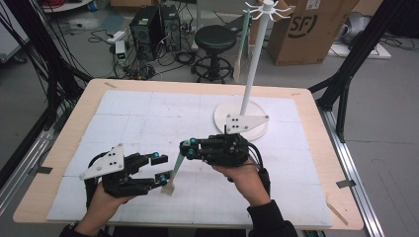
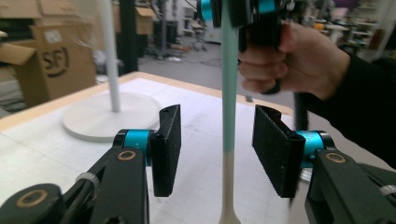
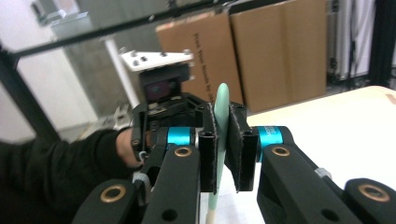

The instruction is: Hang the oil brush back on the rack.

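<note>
Standing tilted on the white mat (image 1: pixel 148 118), we see the spatula (image 1: pixel 174 173) with its pale wooden blade end touching the mat and its mint-green handle rising toward the right gripper (image 1: pixel 187 150). We take the spatula as our reference point for all positions below.

Upper end: the right gripper is clamped on the green handle. In the right gripper view, both pads press against the handle from either side, and the rounded handle tip stands above them. The right hand (image 1: pixel 245 178) holds this gripper from behind.

Lower section: the left gripper (image 1: pixel 159 168) sits beside the spatula, one jaw on each side of the shaft. In the left gripper view, the pads (image 2: pixel 167 149) stand apart from the shaft with a clear gap on both sides, so nothing is gripped there. The left hand (image 1: pixel 101 202) carries this gripper.

Beyond the spatula, on the far side of the right gripper, the white rack stand (image 1: pixel 252 74) rests with its round base on the mat. The wooden table (image 1: pixel 64 143) borders the mat on all sides.
</note>
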### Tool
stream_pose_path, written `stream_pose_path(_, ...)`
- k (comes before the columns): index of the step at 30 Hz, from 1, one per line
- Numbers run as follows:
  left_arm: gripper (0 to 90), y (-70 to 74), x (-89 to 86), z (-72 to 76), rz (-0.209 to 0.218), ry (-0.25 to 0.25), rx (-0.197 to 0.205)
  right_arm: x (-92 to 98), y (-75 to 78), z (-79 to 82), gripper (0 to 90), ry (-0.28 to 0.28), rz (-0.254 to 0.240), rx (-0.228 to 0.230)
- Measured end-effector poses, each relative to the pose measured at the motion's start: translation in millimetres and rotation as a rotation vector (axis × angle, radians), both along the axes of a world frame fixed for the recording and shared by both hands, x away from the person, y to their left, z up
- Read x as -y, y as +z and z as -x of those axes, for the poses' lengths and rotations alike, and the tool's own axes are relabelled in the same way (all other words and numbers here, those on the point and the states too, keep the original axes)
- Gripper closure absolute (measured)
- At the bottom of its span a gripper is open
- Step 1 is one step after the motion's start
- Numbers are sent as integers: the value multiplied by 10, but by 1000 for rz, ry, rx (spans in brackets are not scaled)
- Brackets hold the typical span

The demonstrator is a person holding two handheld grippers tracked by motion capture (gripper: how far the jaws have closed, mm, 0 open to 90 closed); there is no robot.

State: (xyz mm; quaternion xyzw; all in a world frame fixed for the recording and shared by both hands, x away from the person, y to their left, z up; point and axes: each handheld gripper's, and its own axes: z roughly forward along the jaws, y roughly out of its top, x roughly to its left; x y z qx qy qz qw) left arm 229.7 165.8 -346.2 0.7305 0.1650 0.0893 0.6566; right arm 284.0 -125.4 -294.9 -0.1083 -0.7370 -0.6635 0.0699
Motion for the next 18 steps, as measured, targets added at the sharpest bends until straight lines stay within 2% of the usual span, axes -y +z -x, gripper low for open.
stream_pose_path(3,545,-6,19,10,-3,-34,-12,-24,66,9,834,63,17,14)
stream_pose_path(7,574,-11,51,18,-12,-61,-12,-43,126,9,834,110,37,16)
stream_pose_path(18,694,-18,121,21,-24,-111,-19,-83,178,3,833,140,75,35)
